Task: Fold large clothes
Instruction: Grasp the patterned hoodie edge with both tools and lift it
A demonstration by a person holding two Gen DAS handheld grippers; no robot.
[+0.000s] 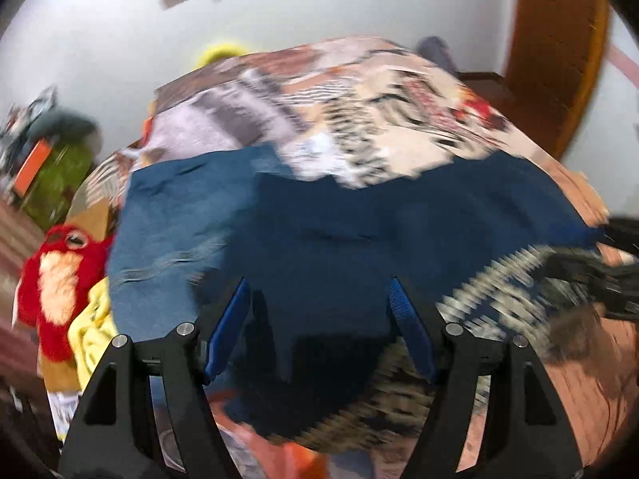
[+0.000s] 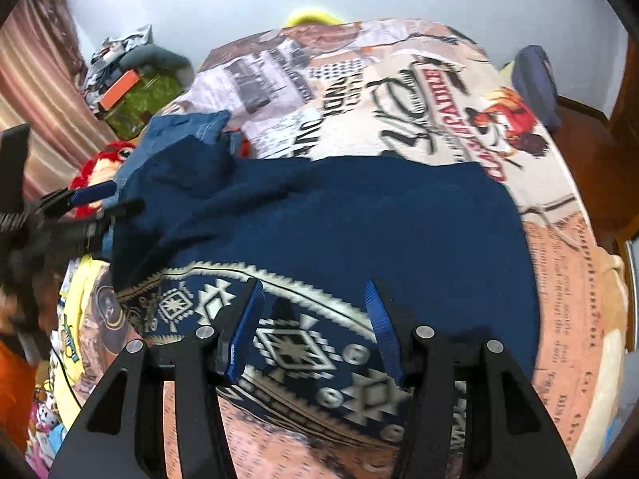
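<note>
Directly under right gripper (image 2: 315, 291): sweater (image 2: 359, 223).

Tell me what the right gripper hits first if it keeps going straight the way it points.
Most likely the patterned band of the navy garment on the bed, which fills the gap between the right gripper's open jaws; depth is unclear.

A dark blue sweater (image 2: 359, 223) with a white patterned band lies spread, rumpled at one side.

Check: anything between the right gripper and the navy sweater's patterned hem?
Nothing visible. The right gripper hangs with jaws apart directly over the patterned hem of the navy sweater; only the printed bedspread surrounds it.
</note>
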